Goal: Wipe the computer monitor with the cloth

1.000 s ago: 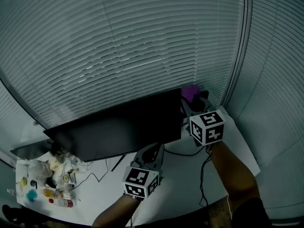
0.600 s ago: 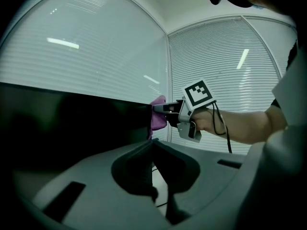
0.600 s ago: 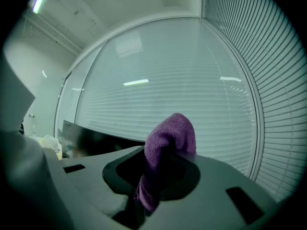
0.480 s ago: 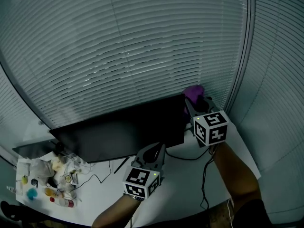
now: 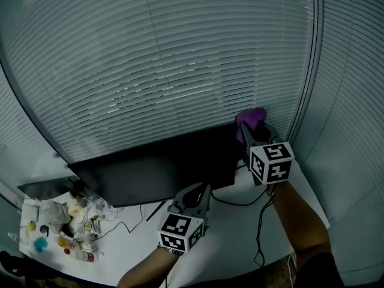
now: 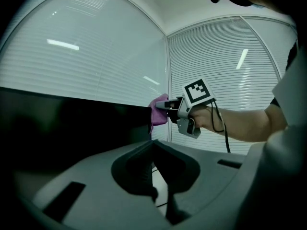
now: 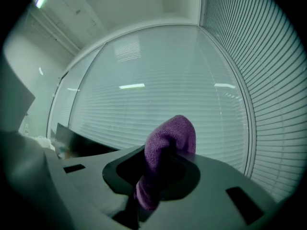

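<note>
While slatted blinds (image 5: 180, 59) fill the whole backdrop, a white desk (image 5: 231, 239) below carries the dark monitor (image 5: 156, 167).

Right gripper (image 5: 247, 131): jaws pinching the purple cloth (image 5: 251, 119), held at the monitor's top right corner.

Left gripper (image 5: 193, 194): jaws drawn together, nothing in them. It sits low near the screen's bottom edge and isn't bracing it.

Risks: pressing on that high corner may swivel or tip the unsteadied panel. The cloth looks gripped by one fold, so it could drag loose.
</note>
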Demonstrator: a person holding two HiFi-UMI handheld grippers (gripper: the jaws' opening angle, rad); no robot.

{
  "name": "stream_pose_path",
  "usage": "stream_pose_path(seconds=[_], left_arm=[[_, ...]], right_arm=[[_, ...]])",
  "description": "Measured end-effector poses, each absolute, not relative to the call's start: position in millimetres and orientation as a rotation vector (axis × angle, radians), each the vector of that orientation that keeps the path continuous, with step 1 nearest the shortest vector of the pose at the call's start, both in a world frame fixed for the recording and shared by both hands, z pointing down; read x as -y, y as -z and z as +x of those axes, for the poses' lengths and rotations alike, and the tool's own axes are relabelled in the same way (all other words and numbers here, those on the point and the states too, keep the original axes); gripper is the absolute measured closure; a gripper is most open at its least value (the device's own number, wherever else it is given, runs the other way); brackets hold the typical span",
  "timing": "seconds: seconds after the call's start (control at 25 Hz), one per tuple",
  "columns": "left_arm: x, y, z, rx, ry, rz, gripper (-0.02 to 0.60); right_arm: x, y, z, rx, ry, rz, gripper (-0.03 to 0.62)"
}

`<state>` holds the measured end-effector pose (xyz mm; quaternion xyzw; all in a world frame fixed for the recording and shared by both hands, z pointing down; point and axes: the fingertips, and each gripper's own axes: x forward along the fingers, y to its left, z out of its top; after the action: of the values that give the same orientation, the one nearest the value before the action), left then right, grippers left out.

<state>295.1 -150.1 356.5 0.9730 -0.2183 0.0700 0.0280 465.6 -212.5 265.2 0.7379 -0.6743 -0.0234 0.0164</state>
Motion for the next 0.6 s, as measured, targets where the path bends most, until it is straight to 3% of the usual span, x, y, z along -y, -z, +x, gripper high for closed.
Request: stream_pose_path(seconds=[0.6], left_arm=[[155.7,-321.5,267.2,0.765,-0.138,3.009,0.575]], right_arm=[[214.3,-206.8,429.6,1.995,0.381,2.222,0.514]])
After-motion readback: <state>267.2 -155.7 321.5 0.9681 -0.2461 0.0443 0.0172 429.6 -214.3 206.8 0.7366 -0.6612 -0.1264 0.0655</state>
